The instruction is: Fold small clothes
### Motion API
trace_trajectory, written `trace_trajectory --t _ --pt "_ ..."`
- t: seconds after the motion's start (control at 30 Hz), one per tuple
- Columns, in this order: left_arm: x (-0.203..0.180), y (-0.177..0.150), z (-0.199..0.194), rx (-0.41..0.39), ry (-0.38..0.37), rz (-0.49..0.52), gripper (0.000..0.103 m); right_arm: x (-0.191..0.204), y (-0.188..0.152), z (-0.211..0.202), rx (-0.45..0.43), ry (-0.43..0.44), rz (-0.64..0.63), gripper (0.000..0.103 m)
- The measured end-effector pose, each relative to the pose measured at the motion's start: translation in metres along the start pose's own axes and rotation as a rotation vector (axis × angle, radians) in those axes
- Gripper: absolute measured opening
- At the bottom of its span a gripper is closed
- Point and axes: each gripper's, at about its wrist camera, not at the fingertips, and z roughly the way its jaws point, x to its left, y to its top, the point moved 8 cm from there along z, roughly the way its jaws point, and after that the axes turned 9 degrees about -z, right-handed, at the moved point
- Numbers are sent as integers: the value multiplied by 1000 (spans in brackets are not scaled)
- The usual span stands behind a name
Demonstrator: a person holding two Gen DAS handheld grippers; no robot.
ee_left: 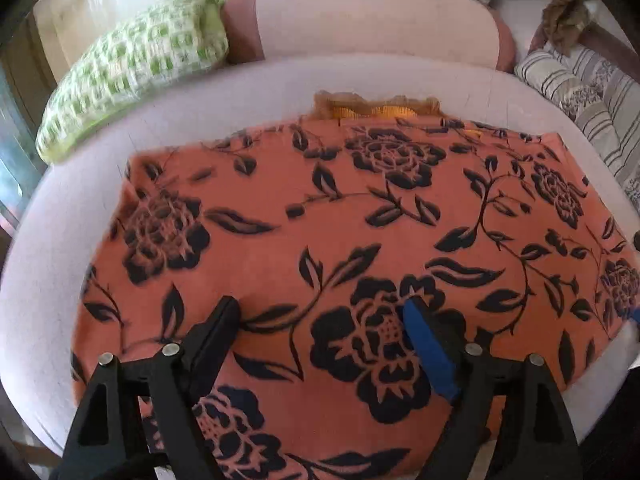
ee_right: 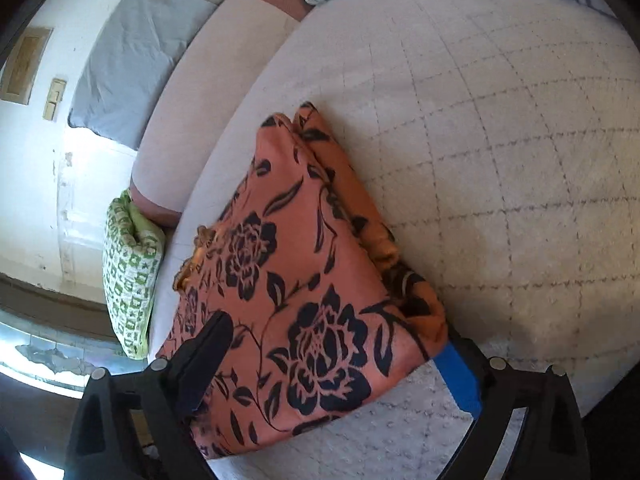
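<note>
Hovering my left gripper [ee_left: 324, 312] wide apart over the folded orange black-flowered cloth [ee_left: 360, 220]; my right gripper [ee_right: 336, 336] straddles its six o'clock corner, gaping

Daylight scene, bright overall, glare blowing out the white wall [ee_right: 32, 200] at the left of the right wrist view, soft shadows on the bedcover [ee_right: 520, 200], slight motion blur, strong fisheye curving, dark vignetted corners

Near edge of the cloth [ee_left: 360, 220] cut off by the frame bottom and hidden behind the left gripper [ee_left: 324, 312], its far right corner cut off, brown bundle [ee_left: 566, 20] too blurred to identify.
</note>
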Motion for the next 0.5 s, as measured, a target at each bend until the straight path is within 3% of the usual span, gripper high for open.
trace_trajectory --t 0.1,0.17,0.2,0.23,0.27,0.3,0.33,0.37,0.4,0.5 --pt "-8 17 -34 -77 -100 -43 84 20 8 -8 -24 34 -56 96" --pt "-11 19 -39 -124 -75 -20 85 21 11 -1 -30 -27 -98 96" --pt "-13 13 -27 -85 -60 -6 85 17 9 8 1 -55 -97 97" --pt "-18 -1 -2 22 -54 33 85 12 6 20 35 -76 -87 97" --pt "-20 -10 11 35 -42 64 87 14 7 20 24 -81 -103 96" --pt "-21 -7 9 -17 -39 84 88 20 9 20 25 -80 -124 86" --pt "-23 -7 7 -22 -31 101 88 24 10 21 37 -62 -128 69" --pt "-22 -6 7 -15 -37 85 87 27 11 23 65 -49 -125 27" --pt "-20 -5 7 -2 -52 63 87 33 15 23 68 -70 -144 20" --pt "-10 -2 -4 -1 -123 -12 82 76 20 11 36 -75 -274 17"
